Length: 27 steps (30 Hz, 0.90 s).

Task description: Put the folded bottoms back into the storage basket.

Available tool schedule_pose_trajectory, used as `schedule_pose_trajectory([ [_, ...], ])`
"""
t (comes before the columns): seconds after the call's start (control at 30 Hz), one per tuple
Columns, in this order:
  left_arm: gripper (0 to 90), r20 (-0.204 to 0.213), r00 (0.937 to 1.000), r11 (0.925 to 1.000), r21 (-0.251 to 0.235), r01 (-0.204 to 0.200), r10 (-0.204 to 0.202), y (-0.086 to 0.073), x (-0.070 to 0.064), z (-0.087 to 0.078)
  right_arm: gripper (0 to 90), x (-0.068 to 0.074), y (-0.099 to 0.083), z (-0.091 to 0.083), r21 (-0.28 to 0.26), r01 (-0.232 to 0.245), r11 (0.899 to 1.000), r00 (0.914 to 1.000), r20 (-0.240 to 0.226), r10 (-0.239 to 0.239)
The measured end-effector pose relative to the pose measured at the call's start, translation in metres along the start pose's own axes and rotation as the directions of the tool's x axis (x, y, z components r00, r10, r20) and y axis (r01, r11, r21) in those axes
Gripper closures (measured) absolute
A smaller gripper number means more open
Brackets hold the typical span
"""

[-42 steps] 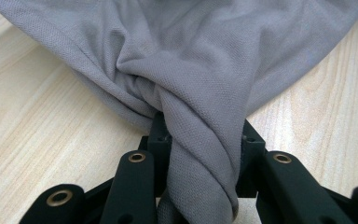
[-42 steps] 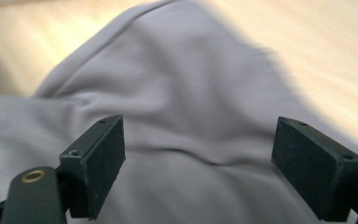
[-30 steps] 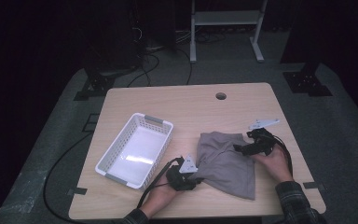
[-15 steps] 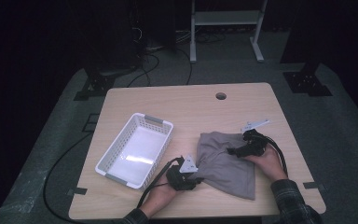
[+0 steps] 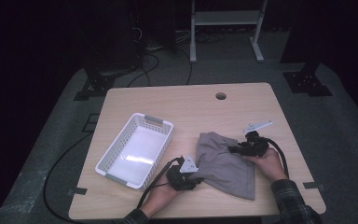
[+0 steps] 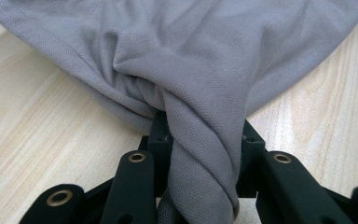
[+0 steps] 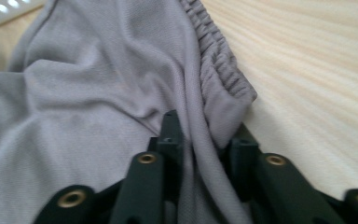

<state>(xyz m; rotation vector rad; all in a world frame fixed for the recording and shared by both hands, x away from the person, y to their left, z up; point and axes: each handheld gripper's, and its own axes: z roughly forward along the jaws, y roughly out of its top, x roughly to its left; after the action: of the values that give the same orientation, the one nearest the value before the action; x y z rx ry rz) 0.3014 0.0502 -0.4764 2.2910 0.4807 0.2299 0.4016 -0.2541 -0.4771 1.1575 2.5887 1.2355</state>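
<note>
- Both tools are pinching the grey garment: my left tool (image 5: 189,176) has a twisted fold of cloth bunched between its jaws at the near-left edge, and my right tool (image 5: 242,148) grips the fabric just beside the gathered elastic waistband (image 7: 221,77) on the right side.
- Grey garment (image 5: 223,163) lies rumpled on the table (image 5: 191,105), right of the white basket (image 5: 135,149), which holds nothing I can see.
- To do this step well, I judge I should lift both tools together and level, so the cloth hangs between them instead of dragging.
- Left grip holds a thick rope of fabric; I would keep it pressed firmly, since a twist like that could slide out.
- Moving toward the basket, I would clear its near rim before lowering.
</note>
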Motion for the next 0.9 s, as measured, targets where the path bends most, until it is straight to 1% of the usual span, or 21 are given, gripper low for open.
schedule_pose_trajectory([
  [0.03,67.5,0.0,1.0,1.0,0.001,0.003,-0.003,0.0,0.0,0.0,77.1,0.001,0.0,0.0,0.004,0.002,1.0,1.0,-0.001,-0.002],
  [0.07,67.9,-0.004,1.0,1.0,0.003,0.006,-0.006,0.0,0.0,0.0,77.9,0.003,0.001,0.0,0.008,0.014,1.0,0.9999,0.009,-0.014],
  [0.13,70.0,-0.009,0.9997,0.9997,0.01,0.023,-0.023,0.001,-0.001,0.0,78.7,0.009,0.002,0.0,0.014,0.04,0.999,0.9982,0.045,-0.04],
  [0.23,74.4,0.0,0.9995,0.9993,0.019,0.033,-0.033,0.003,-0.002,-0.001,79.6,0.016,0.005,-0.002,0.031,0.074,0.997,0.992,0.1,-0.077],
  [0.3,75.5,0.007,0.9992,0.999,0.019,0.039,-0.04,0.005,-0.002,-0.003,79.9,0.018,0.007,-0.003,0.035,0.09,0.995,0.9879,0.124,-0.093],
  [0.37,75.9,0.009,0.999,0.999,0.013,0.044,-0.044,0.007,-0.002,-0.006,80.1,0.02,0.01,-0.005,0.04,0.095,0.995,0.9847,0.143,-0.1],
  [0.47,76.3,0.006,0.9987,0.9987,0.002,0.051,-0.051,0.012,-0.004,-0.011,80.2,0.024,0.014,-0.011,0.029,0.101,0.994,0.981,0.163,-0.104],
  [0.53,76.3,0.0,0.999,0.999,-0.003,0.045,-0.045,0.016,-0.006,-0.016,80.2,0.026,0.018,-0.017,0.012,0.1,0.995,0.9801,0.171,-0.101],
  [0.7,76.4,-0.011,0.999,0.9981,-0.043,0.044,-0.044,0.026,-0.008,-0.033,80.3,0.032,0.028,-0.031,-0.022,0.11,0.994,0.9752,0.196,-0.103],
  [0.77,76.4,-0.024,0.9986,0.9972,-0.059,0.046,-0.047,0.029,-0.007,-0.04,80.2,0.035,0.034,-0.038,-0.045,0.101,0.994,0.9768,0.194,-0.09],
  [0.9,76.7,-0.049,0.9971,0.9945,-0.089,0.054,-0.059,0.033,-0.002,-0.055,80.2,0.039,0.044,-0.047,-0.046,0.101,0.994,0.9772,0.192,-0.09],
])
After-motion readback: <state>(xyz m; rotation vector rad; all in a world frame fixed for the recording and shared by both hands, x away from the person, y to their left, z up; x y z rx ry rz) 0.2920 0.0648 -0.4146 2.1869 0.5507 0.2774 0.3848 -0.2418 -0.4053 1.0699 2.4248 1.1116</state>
